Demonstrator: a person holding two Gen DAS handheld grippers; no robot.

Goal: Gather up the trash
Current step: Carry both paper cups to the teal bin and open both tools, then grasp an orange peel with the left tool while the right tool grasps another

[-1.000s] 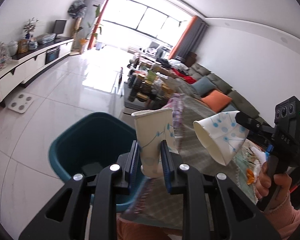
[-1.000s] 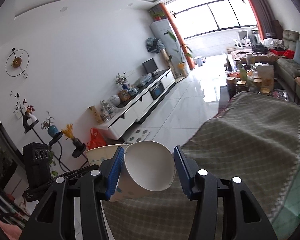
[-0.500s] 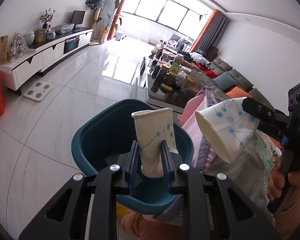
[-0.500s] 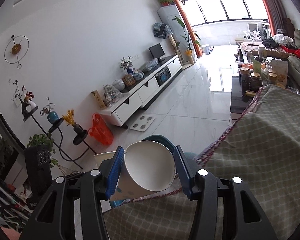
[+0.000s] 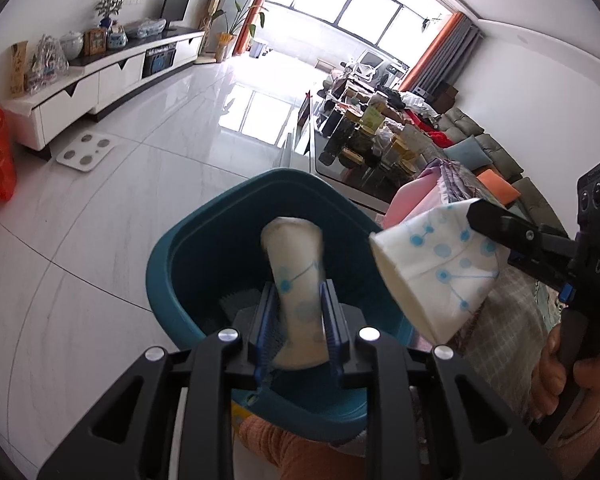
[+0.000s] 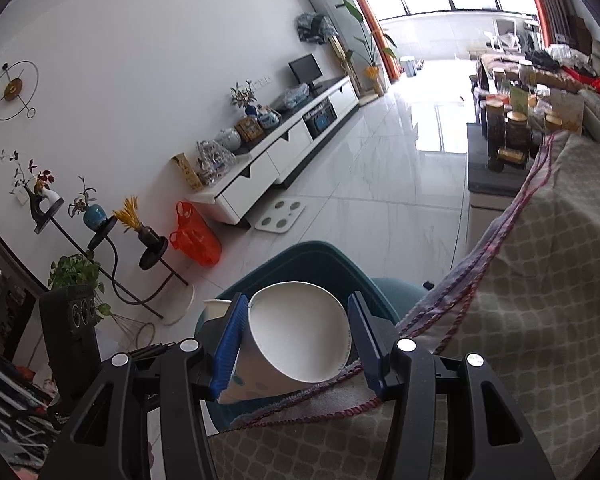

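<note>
A teal bin stands on the floor beside the table. My left gripper is shut on a white paper cup with blue dots, squeezed between the blue pads and held upright over the bin's opening; the cup looks blurred. To its right a second paper cup lies on its side above the bin's right rim. In the right wrist view my right gripper is shut on this cup, its mouth facing the camera, with the bin just beyond. A hand holds the right gripper's handle.
A table under a checked cloth borders the bin on the right. An orange bag, a white scale, a black plant stand and a white TV cabinet stand on the tiled floor. A low table with jars lies beyond the bin.
Both grippers have moved down and across from the table toward the bin, each still holding its cup. The left cup now hangs over the bin's opening.
</note>
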